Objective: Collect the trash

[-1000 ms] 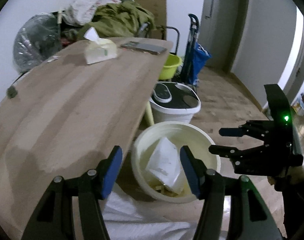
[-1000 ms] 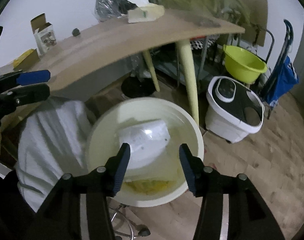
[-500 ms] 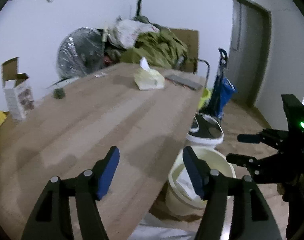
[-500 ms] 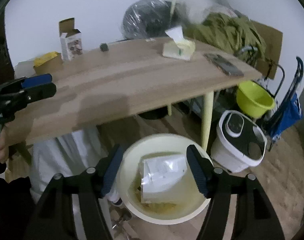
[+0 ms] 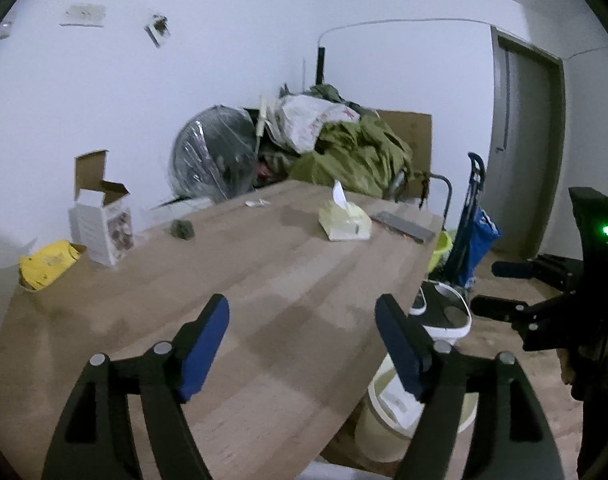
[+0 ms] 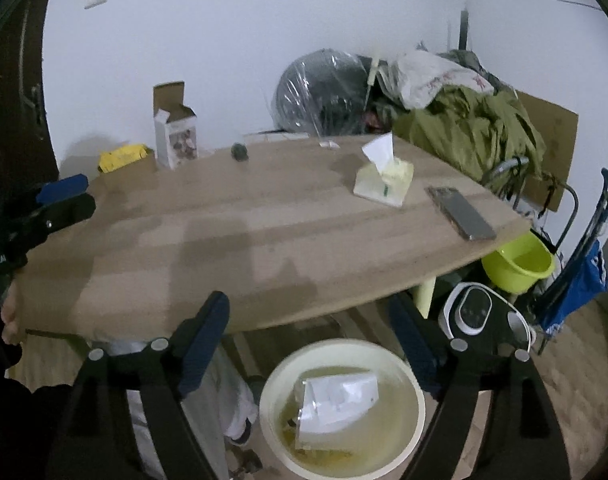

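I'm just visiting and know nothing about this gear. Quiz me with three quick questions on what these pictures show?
1. True or false: the left hand-held gripper holds a tissue.
2. Where is the white packet? A) on the table B) in the bucket C) in the green basin
3. Fill in: the phone lies to the right of the ____ pack.

Key: 1 false, both grippers are empty and open; 2 B; 3 tissue.
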The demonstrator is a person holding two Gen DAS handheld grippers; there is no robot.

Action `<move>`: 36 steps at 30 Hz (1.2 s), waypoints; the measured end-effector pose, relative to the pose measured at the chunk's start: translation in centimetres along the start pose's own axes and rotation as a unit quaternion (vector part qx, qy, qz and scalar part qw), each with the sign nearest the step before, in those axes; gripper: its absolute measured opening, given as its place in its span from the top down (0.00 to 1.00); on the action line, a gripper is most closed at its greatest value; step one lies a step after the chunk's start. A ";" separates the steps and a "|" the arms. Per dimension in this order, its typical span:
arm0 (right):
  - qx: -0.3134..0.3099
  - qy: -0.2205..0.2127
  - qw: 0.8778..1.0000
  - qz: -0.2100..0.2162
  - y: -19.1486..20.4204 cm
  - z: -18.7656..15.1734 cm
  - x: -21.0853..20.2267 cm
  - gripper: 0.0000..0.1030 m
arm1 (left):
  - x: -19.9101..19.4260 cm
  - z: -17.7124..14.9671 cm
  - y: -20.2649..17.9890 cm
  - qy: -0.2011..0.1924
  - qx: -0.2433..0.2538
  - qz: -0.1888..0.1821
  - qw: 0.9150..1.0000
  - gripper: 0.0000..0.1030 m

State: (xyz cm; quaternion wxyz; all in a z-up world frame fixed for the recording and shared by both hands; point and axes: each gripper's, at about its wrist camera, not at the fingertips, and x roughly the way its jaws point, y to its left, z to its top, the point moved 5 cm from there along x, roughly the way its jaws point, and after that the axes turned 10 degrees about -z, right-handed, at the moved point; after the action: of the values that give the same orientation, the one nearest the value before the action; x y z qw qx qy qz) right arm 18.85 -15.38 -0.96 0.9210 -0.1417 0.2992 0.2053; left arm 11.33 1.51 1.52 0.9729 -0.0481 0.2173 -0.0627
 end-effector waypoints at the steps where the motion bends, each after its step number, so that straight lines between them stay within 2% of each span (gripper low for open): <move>1: -0.002 -0.003 1.000 0.002 0.0 0.4 -0.2 0.20 | -0.4 0.2 0.2 -0.003 -0.002 0.007 1.000 0.23; 7: -0.003 -0.027 1.000 0.006 -0.1 3.0 -1.6 0.19 | -1.7 1.0 0.8 -0.011 -0.012 0.036 0.999 0.19; 11: -0.008 -0.051 0.999 0.011 -0.1 4.8 -2.5 0.13 | -2.4 1.3 0.8 -0.021 -0.023 0.044 0.999 0.18; 12: -0.011 -0.056 0.998 0.012 0.0 5.2 -2.7 0.11 | -2.7 1.4 0.8 -0.025 -0.025 0.047 0.998 0.17; 14: -0.019 -0.064 0.998 0.021 0.2 5.9 -2.9 0.10 | -3.3 1.3 1.1 -0.037 -0.034 0.059 0.997 0.07; 19: -0.039 -0.070 0.996 0.043 0.4 7.0 -3.0 0.03 | -4.2 1.4 1.5 -0.058 -0.055 0.078 0.994 0.03; 25: -0.065 -0.084 0.993 0.052 0.3 7.3 -3.4 0.02 | -3.1 1.5 0.1 -0.052 -0.035 0.051 0.997 0.03; 31: -0.063 -0.079 0.994 0.047 -0.4 6.2 -3.2 0.02 | -1.4 1.4 -1.0 -0.041 -0.024 0.024 0.999 0.03; 36: -0.057 -0.071 0.995 0.047 -0.7 5.3 -2.7 0.02 | -0.2 0.8 -1.8 -0.031 -0.011 0.021 0.999 0.03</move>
State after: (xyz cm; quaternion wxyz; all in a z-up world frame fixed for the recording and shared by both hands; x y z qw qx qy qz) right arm 19.79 -14.80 4.96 0.9198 -0.1648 0.2271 0.2743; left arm 11.27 -0.15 2.56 0.9798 -0.0560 0.1882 -0.0387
